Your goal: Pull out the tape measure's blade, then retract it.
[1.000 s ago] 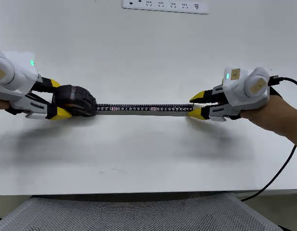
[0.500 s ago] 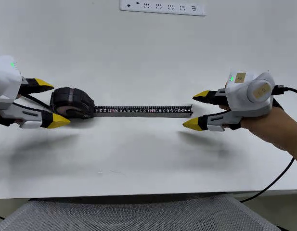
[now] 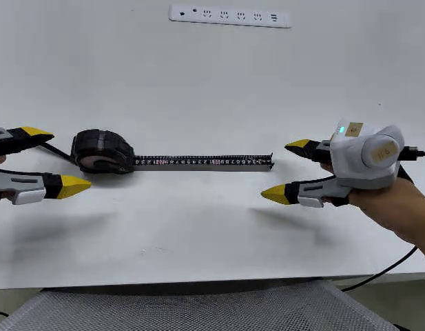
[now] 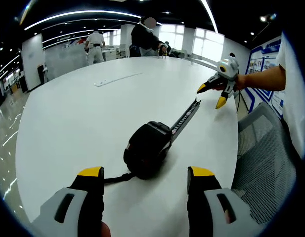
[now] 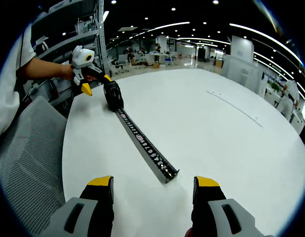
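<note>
A black tape measure case (image 3: 100, 152) lies on the white table (image 3: 198, 83) with its blade (image 3: 202, 161) pulled out flat to the right. My left gripper (image 3: 58, 158) is open just left of the case, touching nothing. In the left gripper view the case (image 4: 147, 150) sits ahead of the open jaws. My right gripper (image 3: 289, 169) is open a little right of the blade's end hook (image 3: 271, 161). The right gripper view has the blade tip (image 5: 169, 174) lying free between and ahead of the jaws, and the case (image 5: 112, 96) far off.
A white power strip (image 3: 229, 16) lies at the table's far edge. A cable (image 3: 395, 258) trails off the right gripper over the front edge. A grey mesh chair (image 3: 191, 307) sits below the table front. People stand far behind in the left gripper view.
Both grippers have let go and opened: the left backed away left from the case, the right pulled back right from the blade tip. The blade stays extended on the table.
</note>
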Tool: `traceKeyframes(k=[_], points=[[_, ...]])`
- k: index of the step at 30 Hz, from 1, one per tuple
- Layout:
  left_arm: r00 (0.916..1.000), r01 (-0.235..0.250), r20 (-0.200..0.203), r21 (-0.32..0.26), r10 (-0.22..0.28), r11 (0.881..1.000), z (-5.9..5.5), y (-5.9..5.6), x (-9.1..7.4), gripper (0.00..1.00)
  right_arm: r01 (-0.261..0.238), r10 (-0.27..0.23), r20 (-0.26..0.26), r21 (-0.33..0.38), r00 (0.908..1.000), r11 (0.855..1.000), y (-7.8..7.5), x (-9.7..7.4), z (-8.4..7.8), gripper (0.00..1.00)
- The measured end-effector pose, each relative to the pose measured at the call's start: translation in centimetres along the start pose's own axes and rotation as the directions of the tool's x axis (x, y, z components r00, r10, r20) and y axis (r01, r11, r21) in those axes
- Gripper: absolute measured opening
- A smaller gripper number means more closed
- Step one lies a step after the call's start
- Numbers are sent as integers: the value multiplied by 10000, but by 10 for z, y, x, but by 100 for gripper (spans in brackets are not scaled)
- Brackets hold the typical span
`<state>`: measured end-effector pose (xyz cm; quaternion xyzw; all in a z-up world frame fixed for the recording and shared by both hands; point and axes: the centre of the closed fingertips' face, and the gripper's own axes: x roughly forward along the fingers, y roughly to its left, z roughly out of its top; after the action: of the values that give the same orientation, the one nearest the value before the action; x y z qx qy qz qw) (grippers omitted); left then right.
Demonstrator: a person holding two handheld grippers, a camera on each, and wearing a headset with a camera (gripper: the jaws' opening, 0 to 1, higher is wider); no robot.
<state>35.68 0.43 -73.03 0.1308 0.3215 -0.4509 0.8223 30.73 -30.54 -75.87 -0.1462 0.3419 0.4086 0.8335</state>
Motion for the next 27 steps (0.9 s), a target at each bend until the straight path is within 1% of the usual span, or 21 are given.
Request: traceKeyframes(k=[7, 9, 11, 13, 14, 15, 16, 18, 20, 23, 24, 25, 27], points=[[9992, -367, 137, -231, 370, 9991, -9, -7, -10, 67, 298, -303, 204, 248, 9993, 9992, 7, -7, -1, 65], [9987, -492, 89, -121, 493, 9987, -13, -10, -11, 68, 374, -379, 195, 250, 9991, 9990, 10, -8, -3, 66], [9986, -500, 131, -270, 504, 9984, -15, -13, -14, 69, 414, -420, 208, 284, 9989, 9987, 13, -9, -5, 68], [9979, -639, 128, -211, 642, 9977, -17, -14, -16, 70, 462, -471, 303, 287, 9984, 9985, 17, -11, -4, 68], [9977, -650, 173, -200, 654, 9977, -18, -16, -18, 71, 480, -489, 293, 322, 9984, 9983, 18, -12, -4, 69], [9968, -700, 365, -460, 717, 9965, -16, -16, -19, 71, 488, -499, 295, 352, 9983, 9982, 20, -12, -5, 70], [9959, -750, 464, -480, 772, 9960, -17, -15, -21, 72, 518, -530, 328, 361, 9981, 9980, 21, -13, -5, 70], [9953, -798, 508, -518, 824, 9955, -19, -16, -22, 73, 535, -546, 296, 371, 9981, 9979, 23, -14, -6, 71], [9936, -959, 556, -386, 980, 9946, -21, -17, -24, 74, 590, -597, 245, 284, 9979, 9979, 24, -14, -9, 71], [9932, -978, 592, -492, 1007, 9940, -24, -19, -24, 76, 592, -602, 253, 372, 9979, 9976, 27, -15, -11, 73], [9923, -1045, 613, -538, 1077, 9931, -25, -20, -24, 76, 628, -639, 269, 387, 9976, 9973, 27, -15, -12, 74], [9910, -1201, 543, -480, 1226, 9916, -27, -21, -25, 76, 619, -632, 285, 452, 9976, 9971, 29, -16, -13, 75], [9903, -1172, 685, -588, 1212, 9914, -26, -25, -25, 76, 581, -595, 256, 541, 9979, 9968, 32, -16, -14, 76]])
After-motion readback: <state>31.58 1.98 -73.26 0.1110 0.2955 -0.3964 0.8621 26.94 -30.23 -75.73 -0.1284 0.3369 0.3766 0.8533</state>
